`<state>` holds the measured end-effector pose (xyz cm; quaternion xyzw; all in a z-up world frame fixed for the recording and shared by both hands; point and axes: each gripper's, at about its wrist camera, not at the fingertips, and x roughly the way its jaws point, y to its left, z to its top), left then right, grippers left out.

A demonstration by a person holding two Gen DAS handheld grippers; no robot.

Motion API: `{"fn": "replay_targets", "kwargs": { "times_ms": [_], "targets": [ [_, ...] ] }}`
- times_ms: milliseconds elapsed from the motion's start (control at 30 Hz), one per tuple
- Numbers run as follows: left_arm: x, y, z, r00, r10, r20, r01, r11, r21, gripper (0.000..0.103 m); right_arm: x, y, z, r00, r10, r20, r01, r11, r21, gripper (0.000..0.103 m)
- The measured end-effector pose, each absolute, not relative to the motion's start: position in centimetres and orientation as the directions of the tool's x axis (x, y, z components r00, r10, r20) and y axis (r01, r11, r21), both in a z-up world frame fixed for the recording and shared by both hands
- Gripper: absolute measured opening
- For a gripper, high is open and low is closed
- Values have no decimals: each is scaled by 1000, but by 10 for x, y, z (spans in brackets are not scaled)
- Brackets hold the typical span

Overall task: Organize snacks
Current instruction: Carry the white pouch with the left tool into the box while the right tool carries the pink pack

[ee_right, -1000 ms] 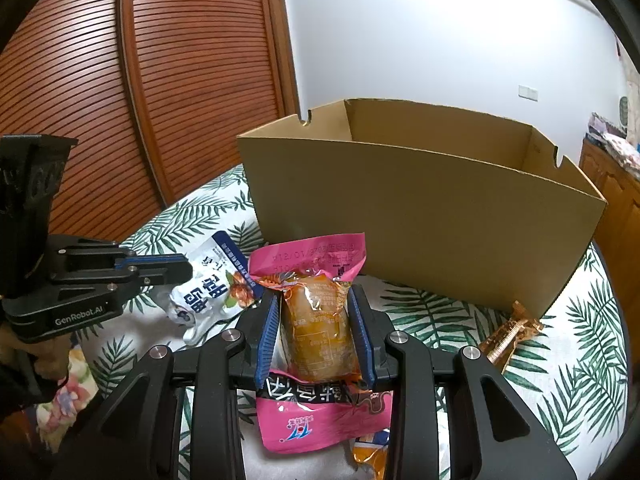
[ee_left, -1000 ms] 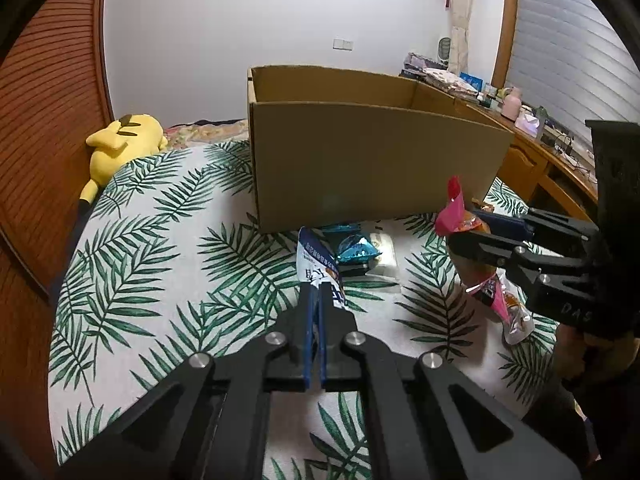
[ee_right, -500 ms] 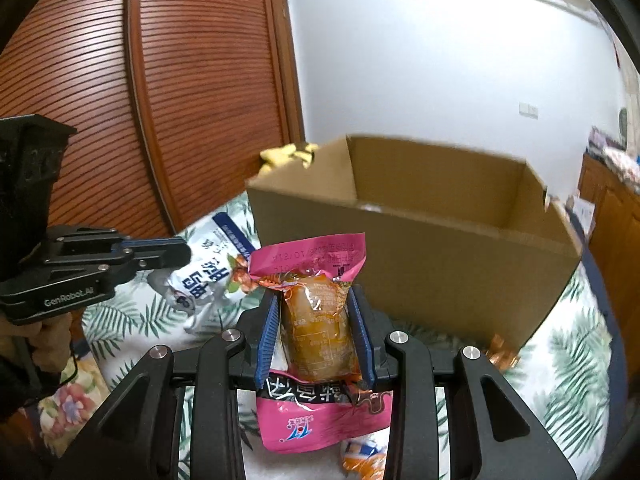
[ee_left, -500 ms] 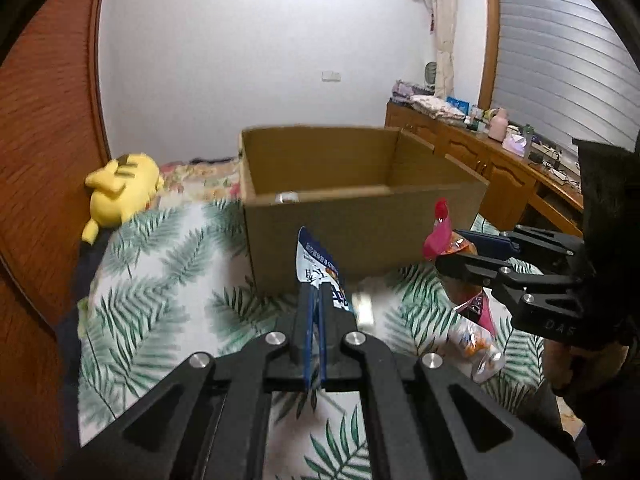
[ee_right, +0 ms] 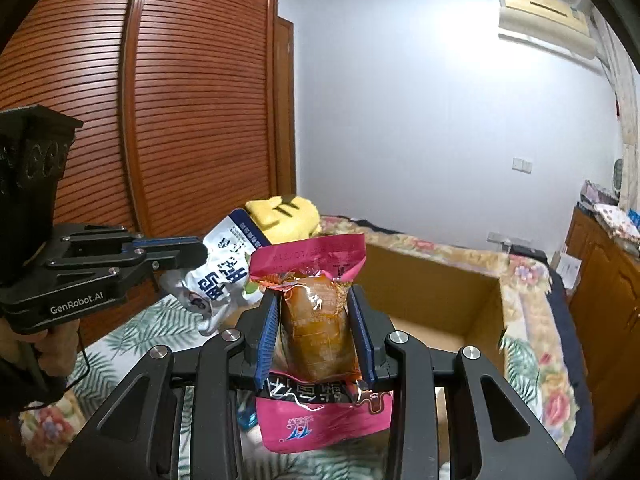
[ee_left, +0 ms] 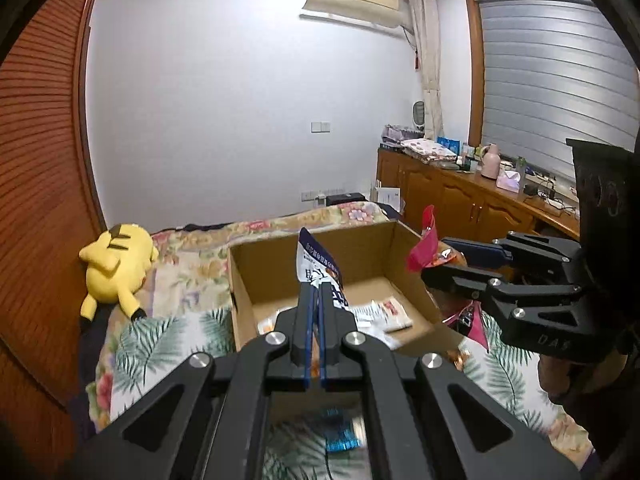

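My left gripper is shut on a white and blue snack pouch, held upright in front of the open cardboard box. From the right wrist view the same pouch hangs in that gripper at left. My right gripper is shut on a pink packet with an orange-brown snack inside; it appears in the left wrist view as the right gripper with the pink packet above the box's right wall. Several flat packets lie on the box floor.
The box stands on a bed with a palm-leaf sheet. A yellow plush toy lies at the left by the wooden sliding doors. A wooden counter with clutter runs along the right. A blue wrapper lies below my left gripper.
Both grippers have risen with their packets, from low in front of the box wall to above its rim, so the box's inside and the packets in it now show.
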<state>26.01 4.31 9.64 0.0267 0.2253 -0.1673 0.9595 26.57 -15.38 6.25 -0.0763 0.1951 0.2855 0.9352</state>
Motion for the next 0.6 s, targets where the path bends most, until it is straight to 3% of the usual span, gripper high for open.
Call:
{"fn": "replay_targets", "kwargs": {
  "times_ms": [600],
  "targets": [
    [353,16,57,804,-313,-505,349,937,-26,0,342,-148,25,780,406,-477,-506,857,-96,33]
  ]
}}
